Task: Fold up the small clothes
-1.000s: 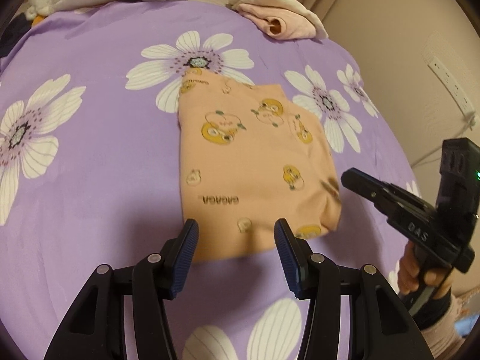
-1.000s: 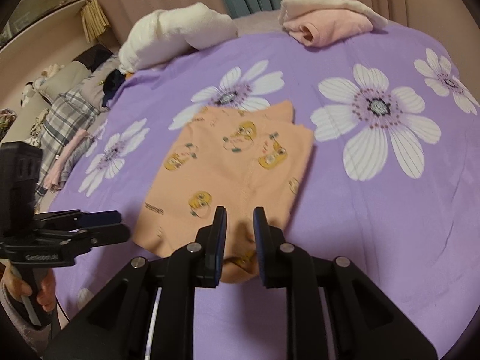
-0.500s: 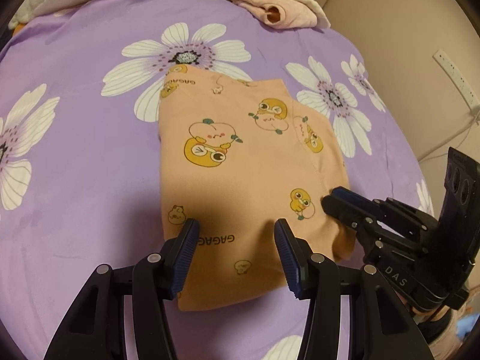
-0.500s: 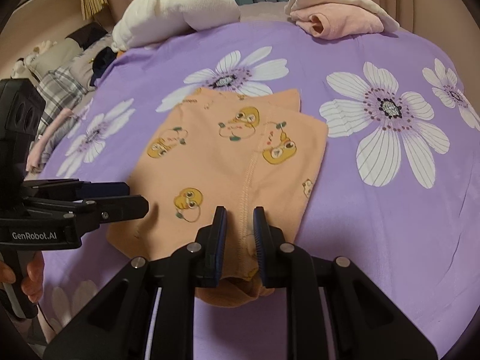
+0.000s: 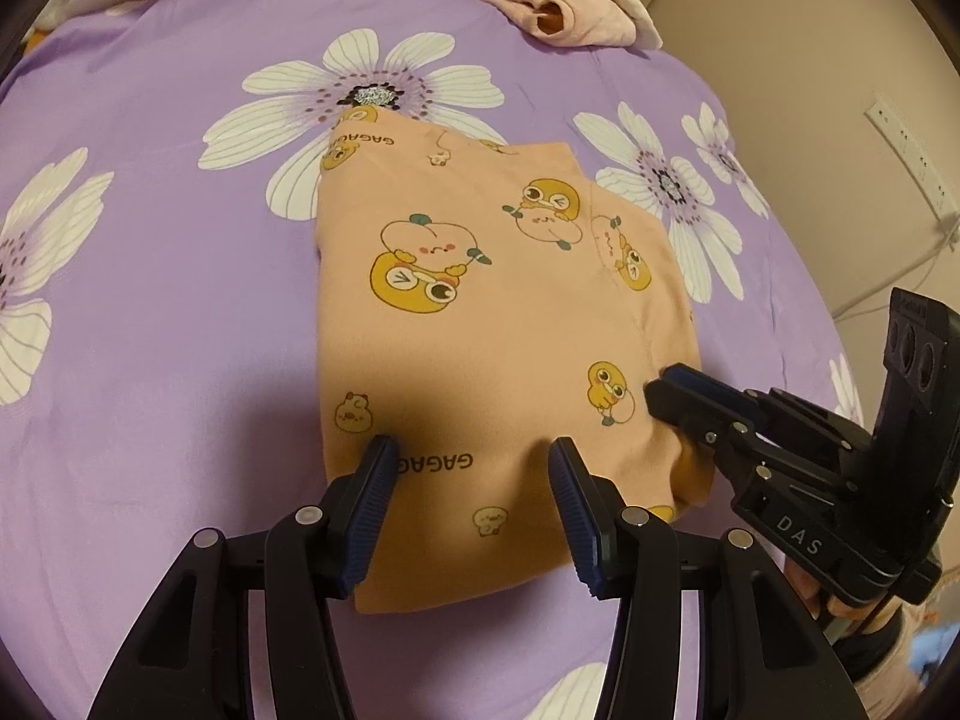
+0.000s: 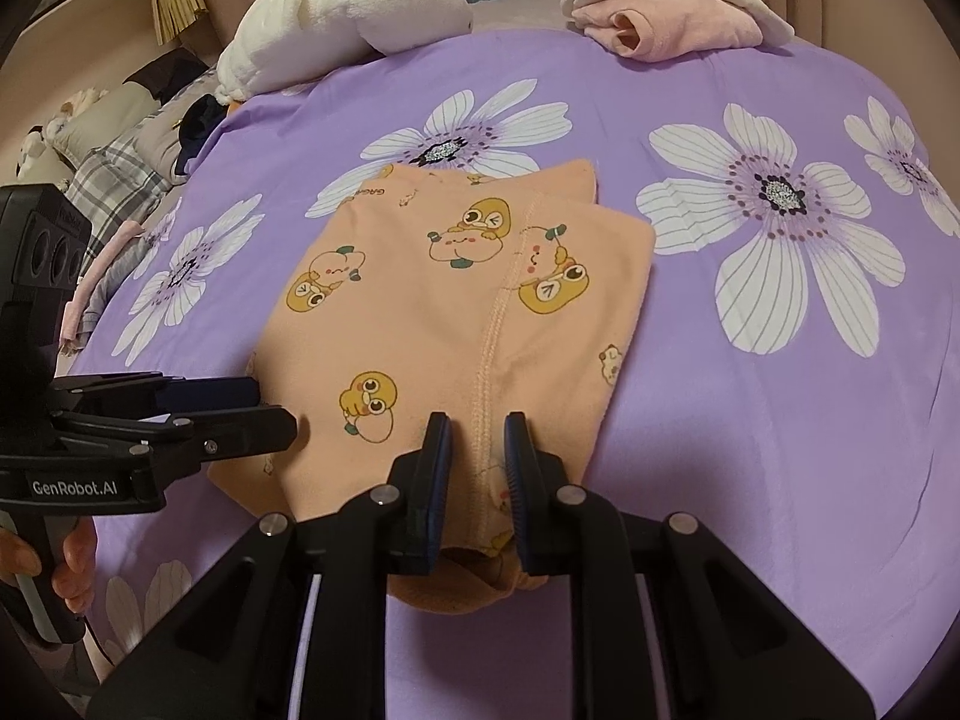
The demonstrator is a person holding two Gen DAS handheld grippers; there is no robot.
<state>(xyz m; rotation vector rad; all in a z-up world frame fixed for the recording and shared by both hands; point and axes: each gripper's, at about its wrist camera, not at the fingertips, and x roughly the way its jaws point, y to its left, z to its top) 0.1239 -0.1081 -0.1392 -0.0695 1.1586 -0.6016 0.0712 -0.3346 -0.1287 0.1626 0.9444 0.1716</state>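
A small peach garment with yellow duck prints (image 5: 492, 330) lies folded flat on the purple flowered bedspread (image 5: 150, 360). It also shows in the right wrist view (image 6: 456, 324). My left gripper (image 5: 474, 468) is open, its fingers over the garment's near edge on either side of the "GAGAGA" print. My right gripper (image 6: 477, 438) is partly open, its narrow gap straddling the seam at the garment's near corner. It does not pinch the cloth. The right gripper also shows in the left wrist view (image 5: 678, 390), at the garment's right corner.
A folded pink and cream garment (image 6: 678, 24) lies at the bed's far edge. A white plush pillow (image 6: 336, 30) sits at the far left. Plaid clothes (image 6: 108, 180) lie beyond the bed's left side. A wall and power strip (image 5: 912, 150) stand to the right.
Both grippers have moved forward over the garment's near edge. The right gripper's gap has stayed narrow, and the left has stayed open.
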